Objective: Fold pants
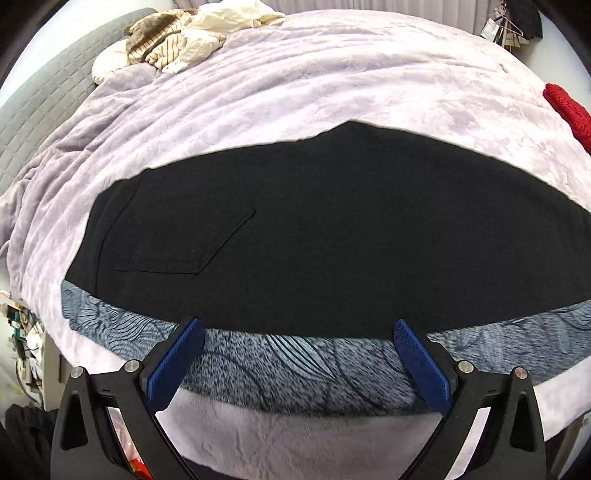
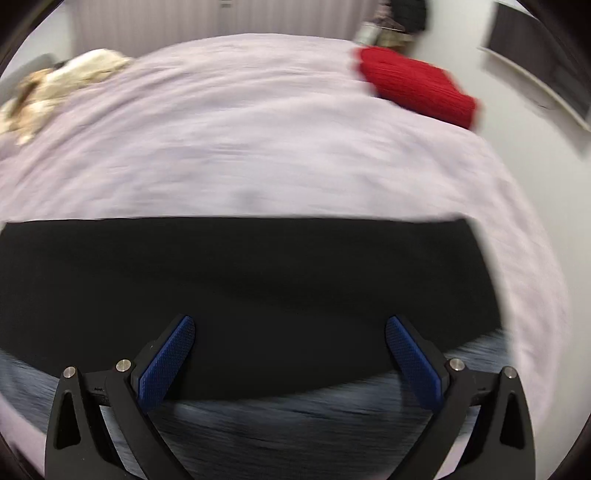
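Matt black cloth pants (image 1: 332, 236), plush lilac blanket (image 1: 332, 85)

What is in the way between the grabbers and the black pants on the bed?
Nothing visible. Both the left hand-held gripper and the right hand-held gripper are open at the near edge of the black pants, with only the blue patterned blanket beneath.

Bedroom in home. Big bed (image 1: 332, 85) fills most of view, covered with soft pale purple blanket (image 1: 369, 92). Grey padded headboard (image 1: 40, 107) at far left end. Pile of loose clothes (image 1: 184, 33), cream and striped, heaped near headboard. Folded red knit (image 2: 417, 85) lies at other end of bed. Long curtains (image 2: 207, 18) hang behind bed. Hangers with clothes (image 1: 513, 22) in far corner. Blue-grey patterned fuzzy throw (image 1: 295, 373) along near edge. Cluttered shelf (image 1: 22, 343) beside bed.
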{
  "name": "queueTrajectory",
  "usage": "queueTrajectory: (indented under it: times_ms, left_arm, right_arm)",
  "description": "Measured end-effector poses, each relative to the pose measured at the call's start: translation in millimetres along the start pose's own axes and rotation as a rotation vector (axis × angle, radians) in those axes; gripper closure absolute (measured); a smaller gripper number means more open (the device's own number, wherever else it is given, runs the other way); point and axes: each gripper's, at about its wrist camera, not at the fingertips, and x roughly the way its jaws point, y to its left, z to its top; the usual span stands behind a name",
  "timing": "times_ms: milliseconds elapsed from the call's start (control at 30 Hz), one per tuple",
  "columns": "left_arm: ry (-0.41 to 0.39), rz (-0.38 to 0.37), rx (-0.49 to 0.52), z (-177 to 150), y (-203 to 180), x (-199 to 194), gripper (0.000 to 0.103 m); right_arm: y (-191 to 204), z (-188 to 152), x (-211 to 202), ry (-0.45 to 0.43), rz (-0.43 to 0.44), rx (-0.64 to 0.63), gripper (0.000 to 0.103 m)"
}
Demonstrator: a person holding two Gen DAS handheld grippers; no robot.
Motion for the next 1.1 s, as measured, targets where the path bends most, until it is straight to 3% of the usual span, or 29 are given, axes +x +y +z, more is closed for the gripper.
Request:
queueTrajectory:
  times_ms: [100, 200, 300, 400, 567, 667, 733, 833, 967, 1100]
  left_arm:
    - [-0.06, -0.088, 0.063, -1.3, -24.4, -22.7, 0.0]
    - [-0.066, -0.154, 0.18, -3.2, -66.1, -24.5, 0.0]
    - [-0.022, -0.139, 0.23, -0.6, -98.7, -6.6, 0.0]
    - [0.027, -0.134, 0.208, 4.1, -107.2, 10.2, 0.0]
    - [0.037, -0.154, 0.198, 11.9, -95.8, 16.2, 0.0]
    - [0.04, -0.127, 0.184, 13.3, -98.1, 10.8, 0.0]
    - [0.013, -0.17, 0.167, 15.5, -105.0, 1.5, 0.0]
    - [0.019, -0.222, 0.192, 17.6, -131.6, 0.5, 0.0]
    - [-0.012, -0.182, 0.245, 24.1, -174.1, 6.4, 0.0]
    - [0.009, -0.173, 0.23, 56.1, -214.4, 16.5, 0.0]
  right_arm:
    - [-31.5, -15.3, -22.6, -0.052, -0.034, 0.069, 0.0]
    - [-19.4, -33.1, -46.8, -0.101, 0.078, 0.027, 0.0]
    - [11.8, -42.7, -49.5, -0.112, 0.193, -0.06, 0.0]
    - [26.8, -50.9, -35.0, -0.106, 0.15, -0.136, 0.0]
    - [-26.2, -57.4, -30.0, -0.111, 0.146, -0.048, 0.001]
    - [-60.3, -58.1, -31.0, -0.096, 0.275, -0.006, 0.001]
    - [-59.5, -61.4, -41.8, -0.101, 0.256, -0.023, 0.001]
    - [-52.0, -75.8, -62.7, -0.15, 0.145, -0.076, 0.0]
    - [-60.9, -95.4, -59.9, -0.096, 0.21, -0.029, 0.0]
    - [-74.2, -104.2, -40.7, -0.056, 0.246, 0.052, 0.0]
